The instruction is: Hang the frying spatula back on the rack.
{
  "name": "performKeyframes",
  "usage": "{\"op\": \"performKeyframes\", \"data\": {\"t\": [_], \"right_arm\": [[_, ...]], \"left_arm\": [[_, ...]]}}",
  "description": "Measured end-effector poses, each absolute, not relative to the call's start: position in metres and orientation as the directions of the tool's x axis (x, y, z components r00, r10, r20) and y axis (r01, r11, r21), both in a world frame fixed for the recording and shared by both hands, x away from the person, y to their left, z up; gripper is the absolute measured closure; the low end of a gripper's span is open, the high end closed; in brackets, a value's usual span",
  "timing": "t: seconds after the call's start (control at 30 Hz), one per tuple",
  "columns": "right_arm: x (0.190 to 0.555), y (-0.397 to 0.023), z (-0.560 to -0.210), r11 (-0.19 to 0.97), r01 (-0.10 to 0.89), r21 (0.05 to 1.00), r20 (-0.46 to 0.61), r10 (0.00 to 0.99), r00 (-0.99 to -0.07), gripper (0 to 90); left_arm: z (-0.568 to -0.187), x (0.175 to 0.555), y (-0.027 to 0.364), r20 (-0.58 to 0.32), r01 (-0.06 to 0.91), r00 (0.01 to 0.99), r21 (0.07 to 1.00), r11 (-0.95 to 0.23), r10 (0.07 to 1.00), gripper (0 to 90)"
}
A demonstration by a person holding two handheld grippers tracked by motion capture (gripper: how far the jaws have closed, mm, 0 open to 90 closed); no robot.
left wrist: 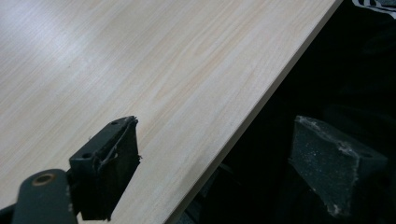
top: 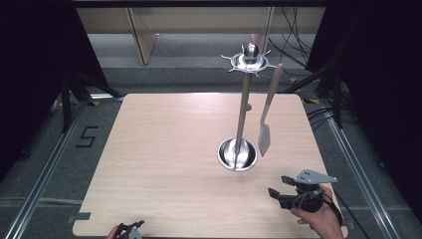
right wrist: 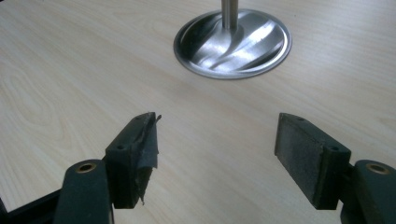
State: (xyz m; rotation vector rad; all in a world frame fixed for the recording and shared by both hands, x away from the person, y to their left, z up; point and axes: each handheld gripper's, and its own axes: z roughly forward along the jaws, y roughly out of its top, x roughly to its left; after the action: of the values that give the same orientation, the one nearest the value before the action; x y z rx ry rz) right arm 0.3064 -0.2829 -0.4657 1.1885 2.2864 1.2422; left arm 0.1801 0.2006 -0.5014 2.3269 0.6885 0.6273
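Hovering empty with jaws wide, the right gripper [right wrist: 217,154] should approach the hanging spatula [top: 265,133] squarely; the left gripper [left wrist: 215,172] idles open at the table [top: 164,149] edge

Even overhead light keeps the surface [top: 164,149] bright and shadows faint, while the surroundings fall to near black. The steel base [right wrist: 232,43] carries streaky glare, and a pale sheen washes the surface's far left corner in the left gripper view. Both gripper views are slightly soft.
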Motion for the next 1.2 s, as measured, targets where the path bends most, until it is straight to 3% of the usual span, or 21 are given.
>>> {"op": "performKeyframes", "data": {"t": [1.03,1.1,1.2], "right_arm": [[0.279,-0.288,-0.484,0.321,0.550,0.771,0.115,0.780,-0.615,27.5],[0.281,-0.291,-0.484,0.353,0.528,0.772,0.075,0.775,-0.627,27.4],[0.279,-0.291,-0.485,0.314,0.554,0.771,0.116,0.787,-0.606,27.4]], "left_arm": [[-0.503,0.180,0.199,0.251,0.323,0.733,0.689,-0.649,0.632,14.9],[-0.502,0.180,0.201,0.256,0.315,0.749,0.674,-0.668,0.611,14.9],[-0.503,0.180,0.200,0.262,0.319,0.738,0.677,-0.663,0.622,14.9]]}}
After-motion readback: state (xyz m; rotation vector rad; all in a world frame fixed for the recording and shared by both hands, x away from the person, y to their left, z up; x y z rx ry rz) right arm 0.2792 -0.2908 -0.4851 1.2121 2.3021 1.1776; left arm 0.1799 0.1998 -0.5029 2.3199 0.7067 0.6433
